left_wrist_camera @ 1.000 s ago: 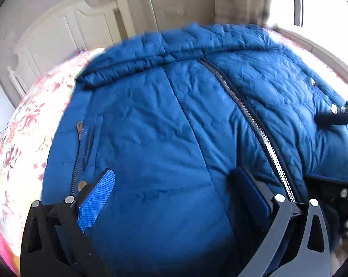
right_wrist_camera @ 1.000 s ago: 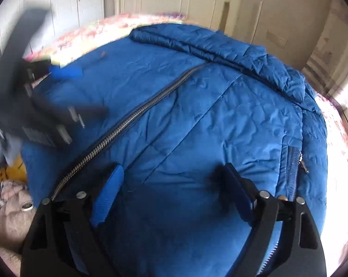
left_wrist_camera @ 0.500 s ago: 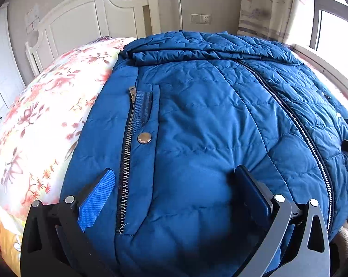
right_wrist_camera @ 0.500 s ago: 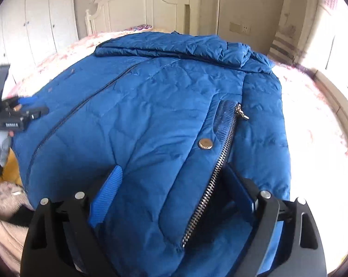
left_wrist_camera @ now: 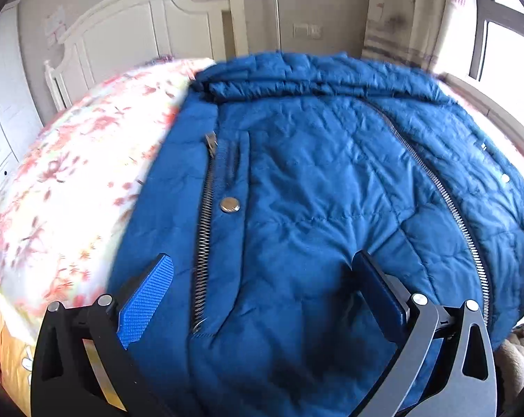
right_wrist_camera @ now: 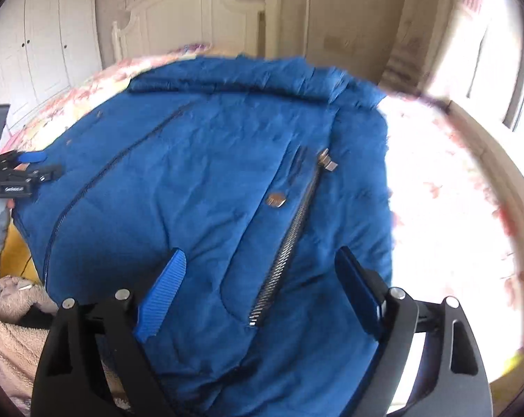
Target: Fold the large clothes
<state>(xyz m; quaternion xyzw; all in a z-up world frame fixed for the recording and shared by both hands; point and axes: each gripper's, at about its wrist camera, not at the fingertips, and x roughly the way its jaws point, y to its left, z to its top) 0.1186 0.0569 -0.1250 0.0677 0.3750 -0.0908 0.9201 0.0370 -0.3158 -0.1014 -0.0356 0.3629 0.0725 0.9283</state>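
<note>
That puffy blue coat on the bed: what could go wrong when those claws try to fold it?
The coat is thick and quilted, so open jaws may pinch only the top layer and it could slip. The left gripper sits over a pocket zipper, where the pads might catch. The hem hangs near the bed edge, so it could slide off.

My pads (left_wrist_camera: 147, 302) are ribbed blue plastic on matt black frames; jacket (left_wrist_camera: 314, 208) is quilted matt cloth, metal zips (right_wrist_camera: 286, 239).

Blue quilted jacket (left_wrist_camera: 314, 191) on pink-flowered white bedspread (left_wrist_camera: 70, 191).
</note>
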